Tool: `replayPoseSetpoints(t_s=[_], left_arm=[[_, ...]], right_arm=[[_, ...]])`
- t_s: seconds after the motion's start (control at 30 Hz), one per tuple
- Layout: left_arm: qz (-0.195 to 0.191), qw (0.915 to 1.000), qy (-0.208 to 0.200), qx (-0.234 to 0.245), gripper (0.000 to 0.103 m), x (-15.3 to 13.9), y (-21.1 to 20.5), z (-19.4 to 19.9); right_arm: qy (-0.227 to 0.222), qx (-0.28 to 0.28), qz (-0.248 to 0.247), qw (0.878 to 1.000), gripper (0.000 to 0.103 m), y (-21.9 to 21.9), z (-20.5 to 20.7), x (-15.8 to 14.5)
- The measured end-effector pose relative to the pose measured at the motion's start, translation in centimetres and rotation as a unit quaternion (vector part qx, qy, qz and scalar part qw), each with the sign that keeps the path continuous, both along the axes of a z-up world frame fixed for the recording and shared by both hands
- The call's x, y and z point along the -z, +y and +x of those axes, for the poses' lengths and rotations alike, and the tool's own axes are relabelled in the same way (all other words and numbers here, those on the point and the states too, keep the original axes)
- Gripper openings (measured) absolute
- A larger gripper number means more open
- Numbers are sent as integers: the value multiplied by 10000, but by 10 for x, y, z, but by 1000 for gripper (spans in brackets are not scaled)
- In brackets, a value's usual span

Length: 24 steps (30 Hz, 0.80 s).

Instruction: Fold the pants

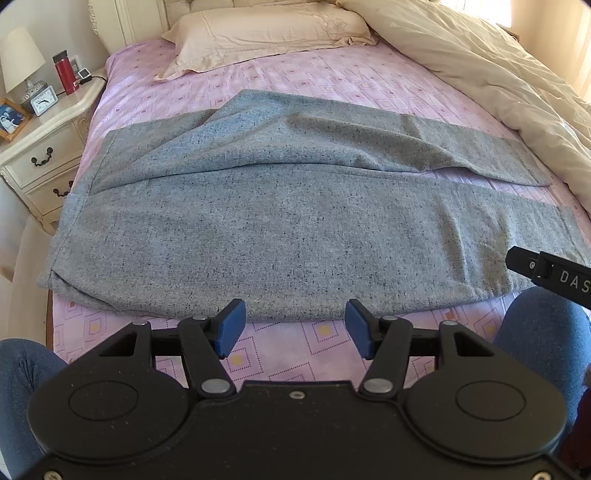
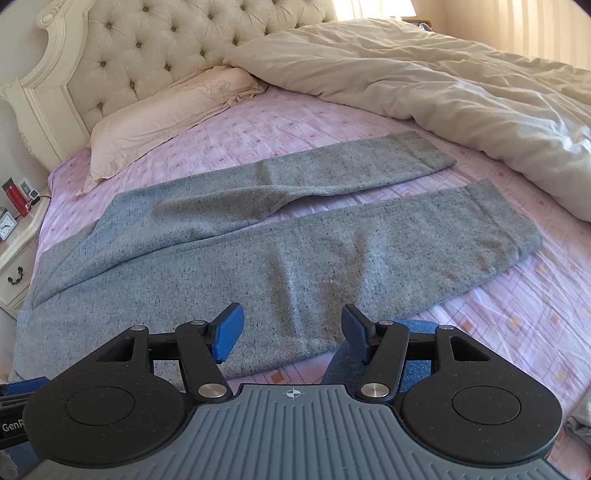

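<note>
Grey speckled pants point(image 1: 280, 221) lie flat across the pink patterned sheet point(image 1: 280, 81), waistband to the left, both legs stretching right and split apart near the cuffs. They show in the right wrist view too point(image 2: 240, 251). My left gripper point(image 1: 295, 328) is open and empty, hovering just short of the pants' near edge. My right gripper point(image 2: 291, 338) is open and empty above the near leg; part of its body shows at the right edge of the left wrist view point(image 1: 550, 275).
A cream duvet point(image 2: 443, 85) is bunched on the right half of the bed. A pillow point(image 1: 266, 33) lies at the tufted headboard point(image 2: 147, 48). A nightstand point(image 1: 44, 136) with lamp, clock and red bottle stands left. My knees in blue jeans point(image 1: 539, 332) are by the bed's near edge.
</note>
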<state>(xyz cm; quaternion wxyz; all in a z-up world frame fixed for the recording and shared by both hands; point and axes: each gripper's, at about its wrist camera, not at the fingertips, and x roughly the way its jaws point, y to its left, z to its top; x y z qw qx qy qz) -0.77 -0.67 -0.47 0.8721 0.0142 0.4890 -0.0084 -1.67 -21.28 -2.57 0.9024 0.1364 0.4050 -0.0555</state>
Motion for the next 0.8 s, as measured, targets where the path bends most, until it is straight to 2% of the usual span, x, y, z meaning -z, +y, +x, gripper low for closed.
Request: replayPoseSetpoints(t_s=[0.8], left_arm=[[-17, 10000, 12, 8, 62, 0, 1, 1]], right_arm=[[85, -47, 36, 9999, 57, 1, 3, 4]])
